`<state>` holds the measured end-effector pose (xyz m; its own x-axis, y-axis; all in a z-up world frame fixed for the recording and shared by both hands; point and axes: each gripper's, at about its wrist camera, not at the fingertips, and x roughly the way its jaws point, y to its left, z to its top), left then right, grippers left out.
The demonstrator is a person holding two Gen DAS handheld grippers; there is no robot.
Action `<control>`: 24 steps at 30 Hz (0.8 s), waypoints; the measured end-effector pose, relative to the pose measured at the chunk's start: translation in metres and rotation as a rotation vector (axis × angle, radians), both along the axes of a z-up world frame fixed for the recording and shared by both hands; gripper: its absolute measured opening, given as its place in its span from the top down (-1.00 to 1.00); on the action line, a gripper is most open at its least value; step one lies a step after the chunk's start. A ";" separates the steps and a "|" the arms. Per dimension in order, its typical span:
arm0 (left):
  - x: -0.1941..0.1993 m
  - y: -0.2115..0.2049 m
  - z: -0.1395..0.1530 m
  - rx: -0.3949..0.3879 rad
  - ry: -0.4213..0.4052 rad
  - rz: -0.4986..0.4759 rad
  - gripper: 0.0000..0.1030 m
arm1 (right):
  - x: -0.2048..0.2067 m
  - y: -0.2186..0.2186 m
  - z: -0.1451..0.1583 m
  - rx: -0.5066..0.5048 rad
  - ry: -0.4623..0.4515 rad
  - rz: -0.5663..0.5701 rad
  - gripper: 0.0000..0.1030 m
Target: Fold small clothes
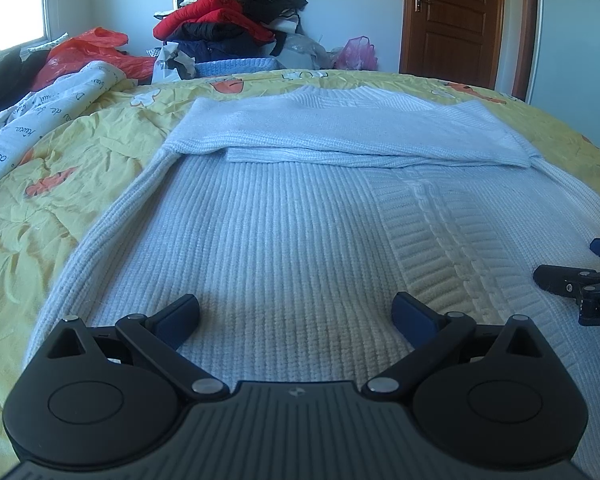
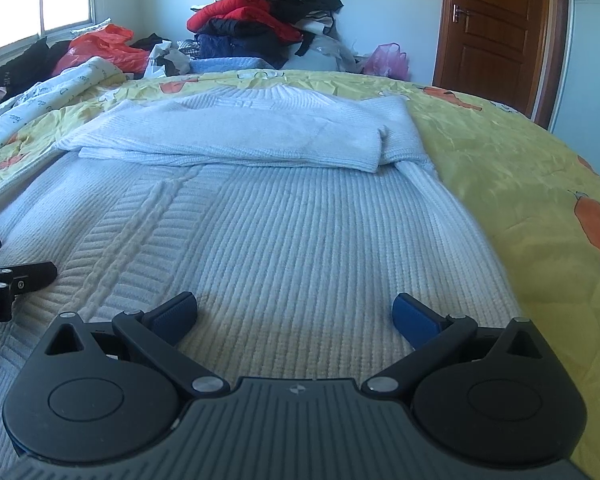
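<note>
Yellow bedspread [image 1: 112, 168], sweater [image 1: 284, 220] (hem hidden)

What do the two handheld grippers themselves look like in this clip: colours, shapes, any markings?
The left gripper and right gripper look identical: a dark grey ribbed body with a small emblem, two round black housings, black linkage arms with silver pivot pins, and blue pads on the fingers. White lettering shows on one side, unreadable. No cables, hands or sleeves show.

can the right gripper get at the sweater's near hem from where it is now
Probably yes. The right gripper hangs open over the white sweater near its hem, with nothing between. The left gripper sits well aside.
</note>
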<state>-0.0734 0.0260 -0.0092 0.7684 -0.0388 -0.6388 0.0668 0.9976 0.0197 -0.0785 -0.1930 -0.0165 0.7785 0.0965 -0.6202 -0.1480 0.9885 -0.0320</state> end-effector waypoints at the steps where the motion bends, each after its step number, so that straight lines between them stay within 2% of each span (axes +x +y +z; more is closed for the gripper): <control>1: 0.000 0.000 0.000 0.000 0.000 0.000 -1.00 | 0.000 0.000 0.000 0.000 0.000 0.000 -0.96; 24: -0.001 0.000 0.000 -0.001 0.000 0.000 -1.00 | -0.001 -0.002 0.000 0.001 -0.003 -0.002 -0.96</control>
